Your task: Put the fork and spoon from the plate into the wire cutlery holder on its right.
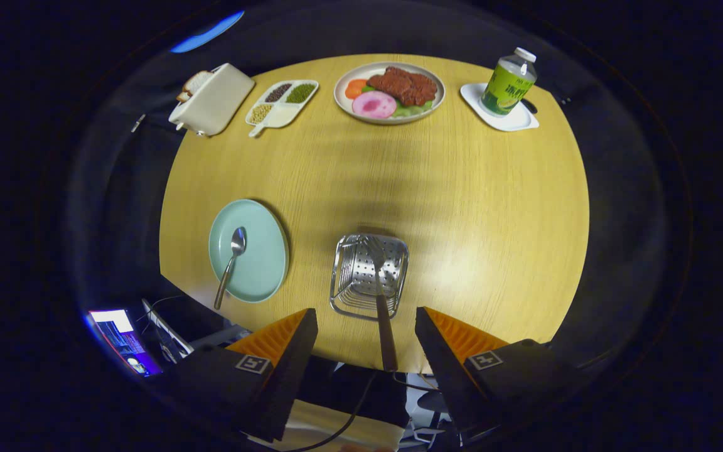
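Claw [364,333] sits low center of frame, fingers spread wide w/ nothing held. Fork [381,295] is already in the wire cutlery holder [369,276] just ahead, handle sticking back btwn the fingers. So spoon [231,263] is what's left imo. It's on the green plate [248,250], left of the holder and up-left of the claw. Long axis runs near vertical w/ a slight lean, bowl pointing away, handle end off the plate's near rim toward the table [462,188] edge.

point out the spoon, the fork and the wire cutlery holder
spoon [238,240], gripper view, on its bowl, lying on the green plate.
fork [377,263], gripper view, on its neck inside the holder, handle leaning out between the open fingers.
wire cutlery holder [344,276], gripper view, on its left wall.
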The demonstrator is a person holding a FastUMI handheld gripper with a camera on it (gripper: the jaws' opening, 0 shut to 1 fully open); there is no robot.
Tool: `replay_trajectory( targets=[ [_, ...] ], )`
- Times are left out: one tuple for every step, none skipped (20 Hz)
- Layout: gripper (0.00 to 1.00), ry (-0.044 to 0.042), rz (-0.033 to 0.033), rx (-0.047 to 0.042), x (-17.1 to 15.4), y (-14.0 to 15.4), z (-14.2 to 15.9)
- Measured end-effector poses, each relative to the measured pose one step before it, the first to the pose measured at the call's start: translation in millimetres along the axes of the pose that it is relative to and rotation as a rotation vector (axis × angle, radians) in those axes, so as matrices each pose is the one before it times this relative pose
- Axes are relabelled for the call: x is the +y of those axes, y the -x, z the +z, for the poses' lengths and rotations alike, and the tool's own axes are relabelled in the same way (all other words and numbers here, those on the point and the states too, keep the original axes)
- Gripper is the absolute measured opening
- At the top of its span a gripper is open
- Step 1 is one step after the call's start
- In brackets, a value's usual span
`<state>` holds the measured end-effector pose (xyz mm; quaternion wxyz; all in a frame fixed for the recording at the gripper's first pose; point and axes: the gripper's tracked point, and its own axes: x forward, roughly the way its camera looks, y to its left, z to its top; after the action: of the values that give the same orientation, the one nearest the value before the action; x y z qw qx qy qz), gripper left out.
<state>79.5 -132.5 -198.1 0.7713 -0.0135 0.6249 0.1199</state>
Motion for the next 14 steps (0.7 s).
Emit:
replay_trajectory(
  targets=[
    [0.98,0.00047,-0.00654,-0.06874,2.94,9.14,7.07],
    [0.99,0.00017,-0.00484,-0.07147,3.53,9.83,7.99],
    [1.0,0.00184,-0.00678,-0.06889,4.53,8.05,7.73],
    [0.99,0.00148,-0.0089,-0.06409,4.79,8.06,6.46],
    [0.99,-0.00235,-0.00312,-0.05723,6.11,6.64,5.5],
    [0.99,-0.00733,0.00133,-0.04838,8.24,6.73,3.99],
    [1.0,-0.00633,0.00193,-0.0378,8.55,4.48,2.18],
    [0.99,0.00149,0.00466,-0.02523,10.71,3.3,-1.89],
    [0.99,0.00729,0.01138,-0.01329,10.2,1.77,-2.8],
    [1.0,0.01529,0.01359,-0.0089,11.55,-0.14,-4.68],
    [1.0,0.01149,0.0074,-0.00354,10.65,-2.32,-4.29],
    [0.99,0.00367,0.01551,0.0078,14.49,-2.93,-7.64],
    [1.0,-0.00965,0.02646,0.0164,17.72,-5.53,-8.21],
    [0.99,-0.01729,0.02537,0.01861,16.87,-5.15,-9.23]
  ],
)
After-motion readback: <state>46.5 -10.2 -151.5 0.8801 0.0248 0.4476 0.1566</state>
